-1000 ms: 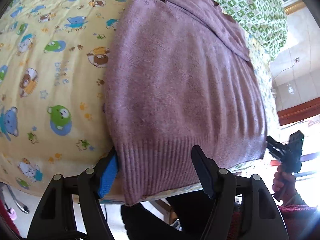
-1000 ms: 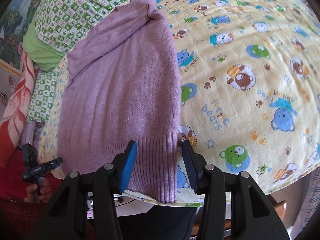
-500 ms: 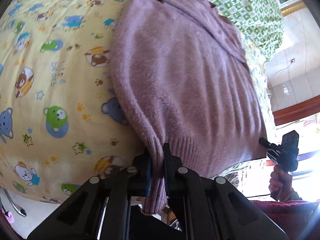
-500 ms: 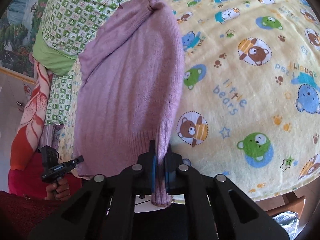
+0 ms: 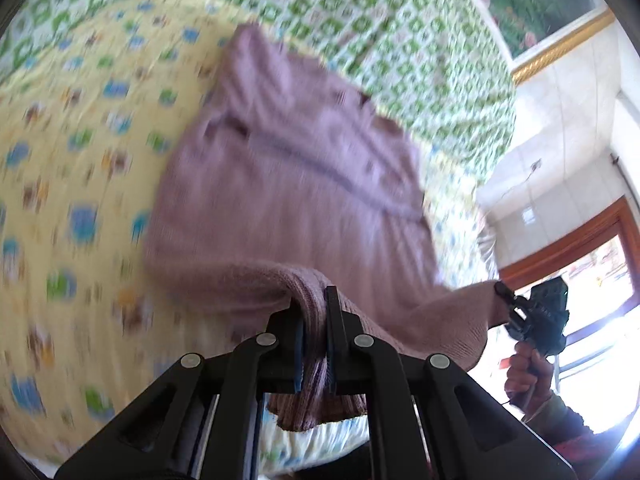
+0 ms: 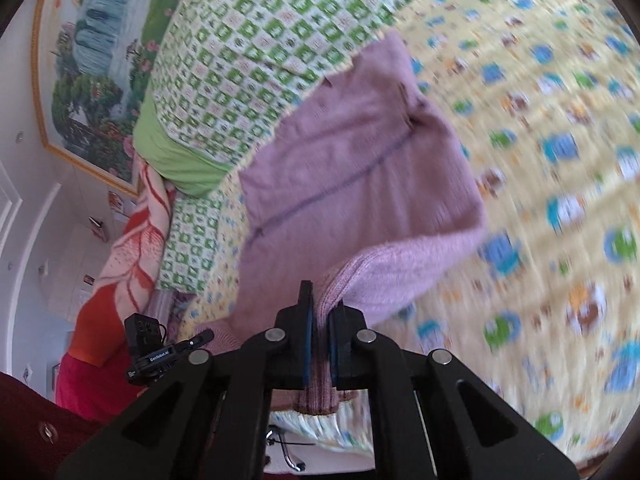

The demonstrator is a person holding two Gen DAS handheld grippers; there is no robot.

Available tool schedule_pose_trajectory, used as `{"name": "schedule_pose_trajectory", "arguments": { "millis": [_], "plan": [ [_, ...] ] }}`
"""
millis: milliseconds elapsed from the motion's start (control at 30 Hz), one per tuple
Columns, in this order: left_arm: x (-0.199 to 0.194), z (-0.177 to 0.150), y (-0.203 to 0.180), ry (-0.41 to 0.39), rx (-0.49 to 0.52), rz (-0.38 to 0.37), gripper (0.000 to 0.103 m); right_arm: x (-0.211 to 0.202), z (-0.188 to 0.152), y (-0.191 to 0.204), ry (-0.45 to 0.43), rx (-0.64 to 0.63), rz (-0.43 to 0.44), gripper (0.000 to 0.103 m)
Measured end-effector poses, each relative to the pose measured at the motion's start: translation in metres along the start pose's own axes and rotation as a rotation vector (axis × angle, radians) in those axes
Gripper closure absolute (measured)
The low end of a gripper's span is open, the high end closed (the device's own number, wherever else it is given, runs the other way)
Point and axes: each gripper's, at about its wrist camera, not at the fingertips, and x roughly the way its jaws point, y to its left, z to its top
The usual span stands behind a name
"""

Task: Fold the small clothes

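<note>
light: bright daylight | glare: window (image 5: 600,320) blown out | blur: motion smear | edges: fisheye vignette

Black hand-held gripper (image 5: 316,334), blue pads, silver screws; red sleeve (image 6: 36,424).

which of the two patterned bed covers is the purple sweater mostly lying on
The yellow cover with cartoon bears, not the green-and-white checked one. The purple sweater spreads over the yellow; only its far end reaches the checked cover.
</note>
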Motion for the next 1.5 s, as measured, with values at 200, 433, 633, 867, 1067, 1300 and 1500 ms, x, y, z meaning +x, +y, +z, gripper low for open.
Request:
{"name": "schedule_pose_trajectory", "arguments": {
  "millis": [200, 433, 633, 867, 1067, 1300, 1500],
  "plan": [
    [0.02, 0.075, -0.013, -0.082, 0.04, 0.015, 0.097, 0.028, 0.067, 0.007, -0.063, -0.036, 0.011, 0.096],
    [0.061, 0.165, -0.015, -0.14, 0.041, 0.05, 0.097, 0.072, 0.148, -0.001, -0.103, -0.055, -0.038, 0.096],
    [0.104, 0.221, -0.006, -0.15, 0.024, 0.096, 0.097, 0.111, 0.204, -0.017, -0.11, -0.042, -0.071, 0.096],
    [0.141, 0.272, 0.006, -0.165, -0.002, 0.12, 0.097, 0.152, 0.253, -0.035, -0.102, -0.044, -0.099, 0.096],
    [0.173, 0.307, 0.016, -0.168, -0.022, 0.159, 0.097, 0.184, 0.287, -0.056, -0.086, -0.034, -0.156, 0.096],
    [0.201, 0.326, 0.032, -0.15, -0.034, 0.218, 0.097, 0.216, 0.307, -0.074, -0.059, -0.007, -0.183, 0.096],
    [0.202, 0.326, 0.044, -0.146, -0.062, 0.219, 0.092, 0.226, 0.31, -0.083, -0.023, 0.03, -0.201, 0.094]
  ]
}}
